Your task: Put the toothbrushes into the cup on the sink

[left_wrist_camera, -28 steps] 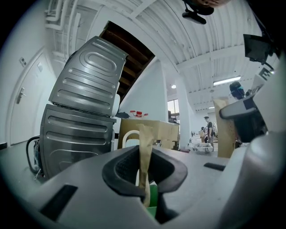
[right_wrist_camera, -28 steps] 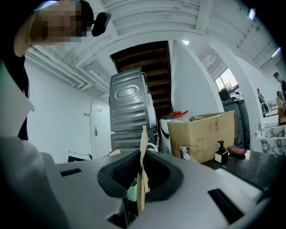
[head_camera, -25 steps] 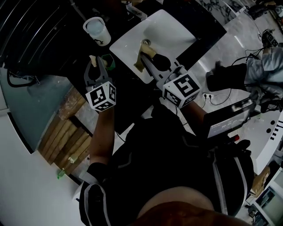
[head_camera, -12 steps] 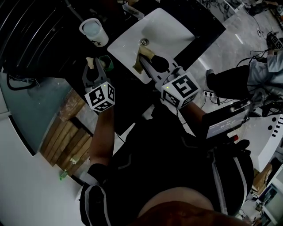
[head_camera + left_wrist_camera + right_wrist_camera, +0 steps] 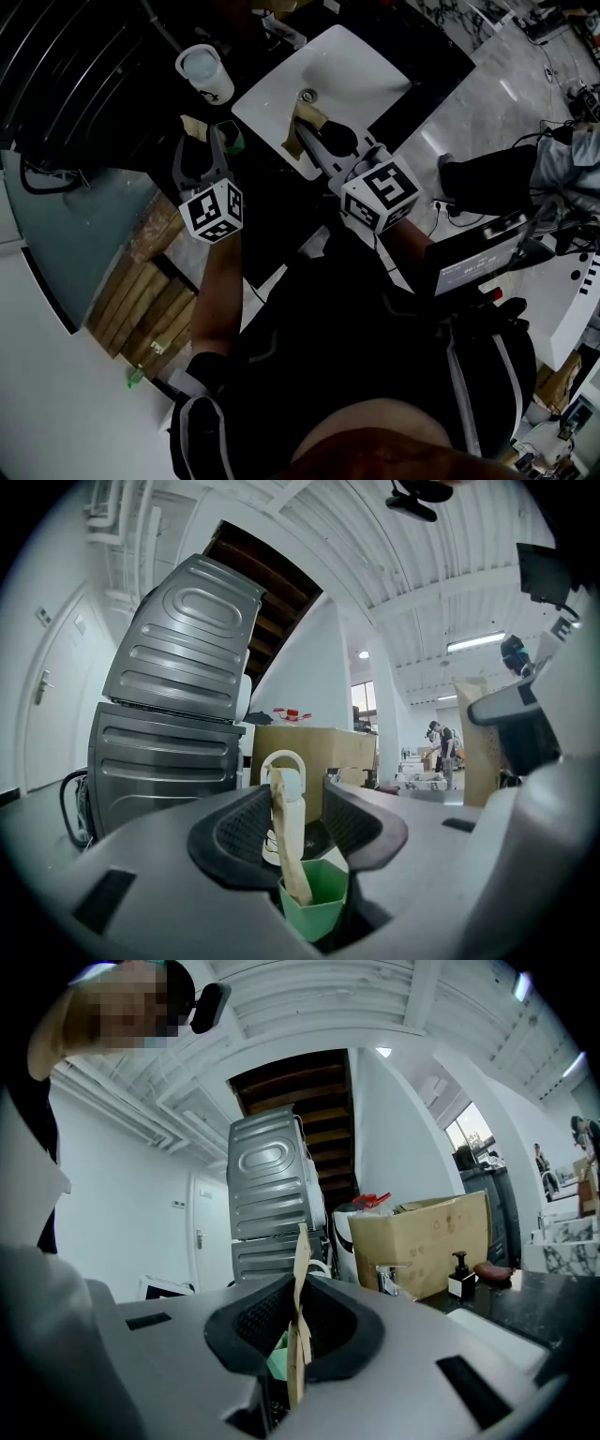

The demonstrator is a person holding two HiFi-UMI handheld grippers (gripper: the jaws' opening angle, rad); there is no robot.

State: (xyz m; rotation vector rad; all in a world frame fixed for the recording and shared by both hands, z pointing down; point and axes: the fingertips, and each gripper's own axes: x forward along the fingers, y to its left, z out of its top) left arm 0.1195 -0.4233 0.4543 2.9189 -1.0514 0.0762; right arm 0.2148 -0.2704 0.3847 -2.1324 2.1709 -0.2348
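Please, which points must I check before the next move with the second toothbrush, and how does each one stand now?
1. Left tool let go: ok; its jaws have just been opening, and the first tan wooden toothbrush stands between them in the cup.
2. Small green plastic cup upright: ok.
3. Room left in cup: ok.
4. Right tool shut on second tan toothbrush: ok.
5. Way to cup clear: not ok; left tool straddles it.

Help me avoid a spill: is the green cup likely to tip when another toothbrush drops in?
Probably light: the green cup looks thin-walled. Its base seems narrower than its rim, and the toothbrush inside leans well above it, so a sideways bump could tip it.
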